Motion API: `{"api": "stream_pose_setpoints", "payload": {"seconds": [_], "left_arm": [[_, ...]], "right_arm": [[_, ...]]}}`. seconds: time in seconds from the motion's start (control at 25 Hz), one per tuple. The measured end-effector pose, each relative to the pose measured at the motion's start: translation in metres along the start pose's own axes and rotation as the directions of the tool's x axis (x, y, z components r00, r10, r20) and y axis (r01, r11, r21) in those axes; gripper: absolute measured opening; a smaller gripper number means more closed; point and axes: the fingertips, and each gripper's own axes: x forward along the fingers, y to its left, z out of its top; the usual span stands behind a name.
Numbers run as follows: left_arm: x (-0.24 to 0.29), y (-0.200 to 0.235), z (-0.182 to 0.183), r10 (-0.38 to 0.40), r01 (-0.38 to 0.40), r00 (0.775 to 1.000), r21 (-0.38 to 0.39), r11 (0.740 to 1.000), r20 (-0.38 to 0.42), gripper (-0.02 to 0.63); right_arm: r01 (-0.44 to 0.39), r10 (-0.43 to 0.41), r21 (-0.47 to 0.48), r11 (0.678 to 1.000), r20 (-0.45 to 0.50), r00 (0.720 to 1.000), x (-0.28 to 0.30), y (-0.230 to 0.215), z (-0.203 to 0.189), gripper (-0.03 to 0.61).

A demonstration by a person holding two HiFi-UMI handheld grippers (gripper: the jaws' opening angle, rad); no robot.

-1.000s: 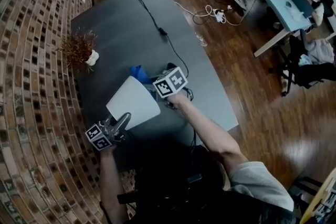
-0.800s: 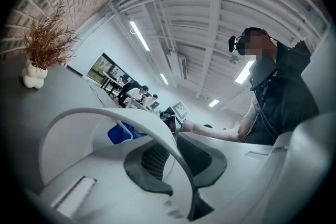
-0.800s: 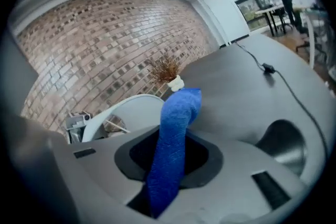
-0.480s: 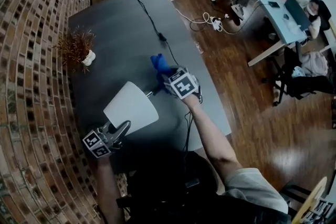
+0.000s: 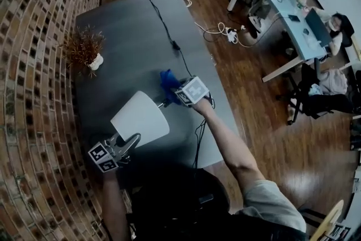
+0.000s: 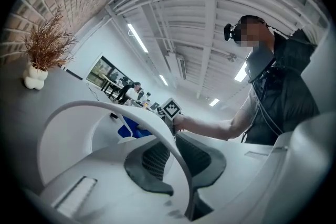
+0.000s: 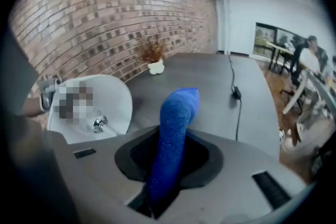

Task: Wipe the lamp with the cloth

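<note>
A white lamp shade [image 5: 140, 119] lies tilted over the grey table [image 5: 130, 20], its metal stem [image 5: 162, 103] pointing right. My left gripper [image 5: 130, 141] is at the shade's near edge. In the left gripper view, this left gripper [image 6: 176, 152] is shut on the thin shade rim [image 6: 105, 107]. To the right of the shade, my right gripper [image 5: 176, 91] is shut on a blue cloth [image 5: 167, 79]. The cloth [image 7: 176, 123] sticks up from between the jaws of the right gripper [image 7: 168, 165], apart from the shade [image 7: 102, 105].
A dried plant in a white pot [image 5: 86, 51] stands near the brick wall. A black cable [image 5: 166, 28] runs along the table to the lamp. Office desks [image 5: 282, 3], chairs and a seated person [image 5: 338, 22] are to the right, and a power strip [image 5: 231, 35] lies on the wooden floor.
My right gripper has carried the blue cloth to the right, away from the top of the shade, and rolled. The left gripper has stayed on the shade's rim.
</note>
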Motion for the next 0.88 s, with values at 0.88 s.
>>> {"api": "stream_pose_setpoints", "payload": {"seconds": [0.88], "left_arm": [[0.021, 0.025, 0.048, 0.200, -0.198, 0.971, 0.027, 0.980, -0.131, 0.055]], "right_arm": [[0.160, -0.239, 0.200, 0.967, 0.485, 0.841, -0.179, -0.067, -0.038, 0.084]]}}
